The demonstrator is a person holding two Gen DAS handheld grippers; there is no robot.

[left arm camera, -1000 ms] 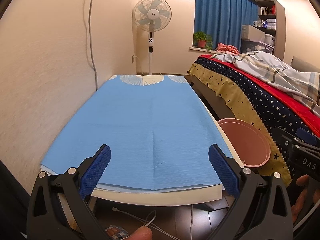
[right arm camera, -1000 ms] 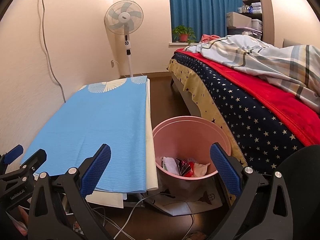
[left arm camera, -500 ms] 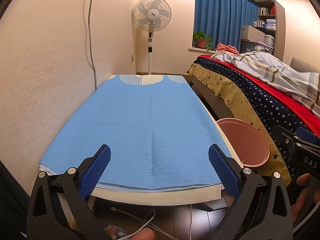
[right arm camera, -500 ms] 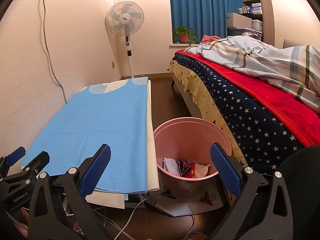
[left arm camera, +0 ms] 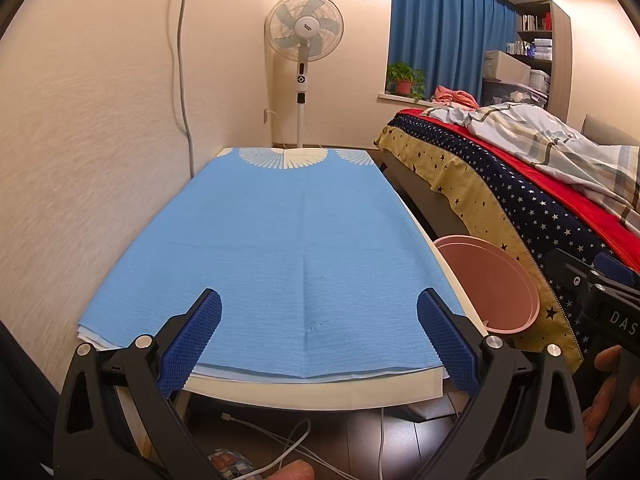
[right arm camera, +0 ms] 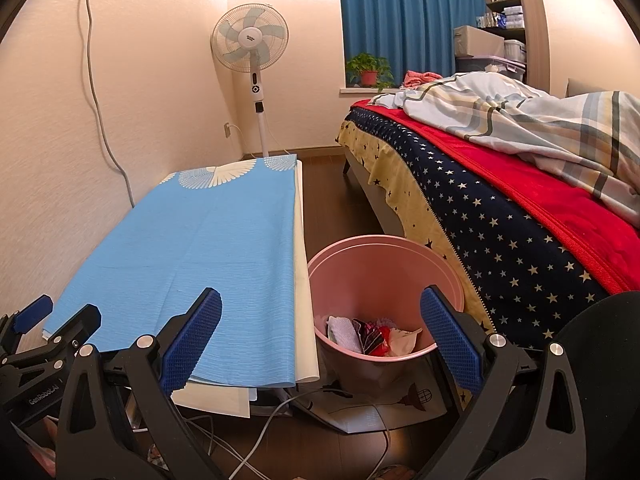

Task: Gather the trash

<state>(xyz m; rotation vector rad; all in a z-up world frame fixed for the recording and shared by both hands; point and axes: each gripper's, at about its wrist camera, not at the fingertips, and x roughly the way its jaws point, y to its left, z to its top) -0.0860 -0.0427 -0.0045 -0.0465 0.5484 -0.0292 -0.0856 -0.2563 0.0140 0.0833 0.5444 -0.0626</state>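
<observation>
**Both grippers empty above the table and the bin**

We hold the left gripper over the near end of the table, which is covered by a blue cloth. Its jaws stand wide apart and grasp nothing. We see no loose trash on the cloth.

Our right gripper points toward the gap between the table and the bed. Its jaws are also spread wide with nothing between them. Seen between and beyond its fingers, the pink bin stands on the floor just beside the table edge and close against the bed's side. The trash lies at the bottom of the bin: crumpled white, red and dark scraps.

In the left wrist view the bin's rim shows to the right of the table, with part of the right gripper beyond it. White cables trail on the dark floor under the table. A standing fan is by the far wall.
</observation>
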